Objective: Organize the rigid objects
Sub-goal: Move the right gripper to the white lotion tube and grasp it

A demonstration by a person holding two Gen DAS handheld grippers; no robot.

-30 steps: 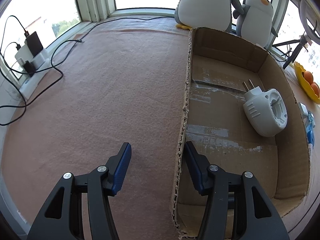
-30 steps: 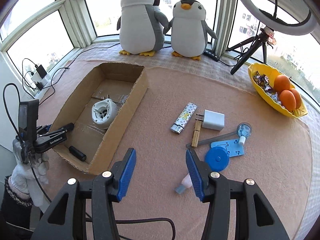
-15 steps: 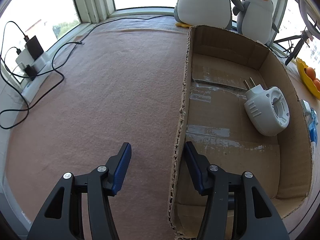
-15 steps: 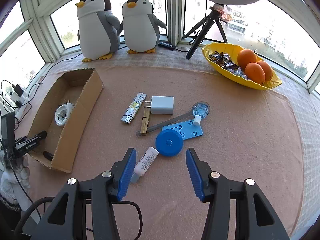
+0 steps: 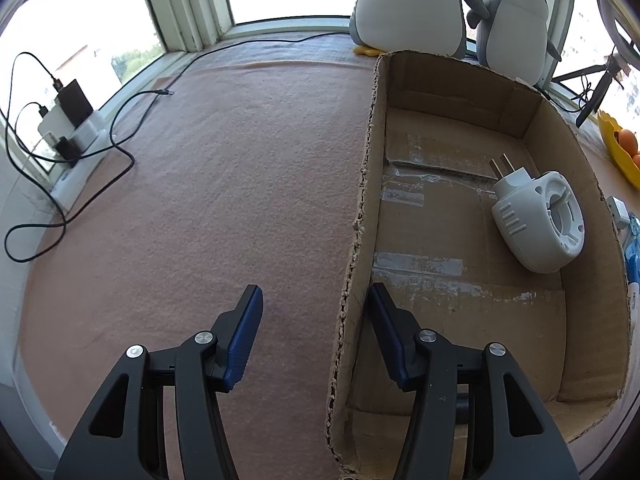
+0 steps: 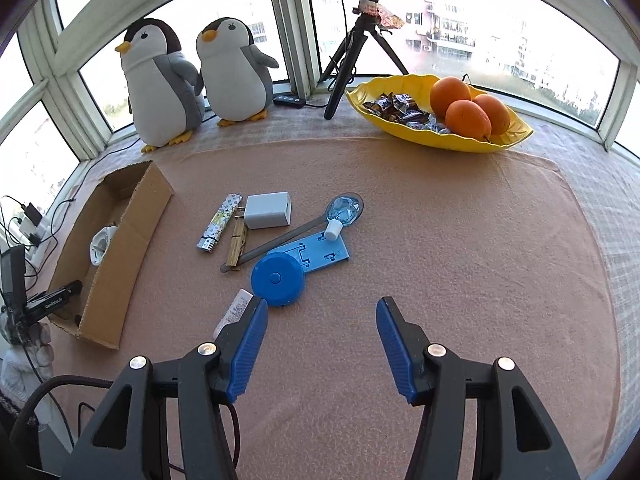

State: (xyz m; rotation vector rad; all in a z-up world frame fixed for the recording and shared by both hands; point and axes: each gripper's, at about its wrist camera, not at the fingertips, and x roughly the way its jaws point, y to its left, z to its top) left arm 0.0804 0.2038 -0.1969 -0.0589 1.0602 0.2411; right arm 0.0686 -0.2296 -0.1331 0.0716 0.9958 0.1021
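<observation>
Left wrist view: left gripper (image 5: 314,320) straddles the cardboard box (image 5: 362,216) wall w/ pads apart, not pressing; white plug adapter (image 5: 538,222) lies inside at frame right. Right wrist view: right gripper (image 6: 322,338) opening, nothing between pads; blue tape measure (image 6: 277,279) & white tube (image 6: 236,309) on desk (image 6: 460,240) just above left pad.

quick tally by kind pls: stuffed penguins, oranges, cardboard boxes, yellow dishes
stuffed penguins: 2
oranges: 3
cardboard box: 1
yellow dish: 1
total: 7
</observation>
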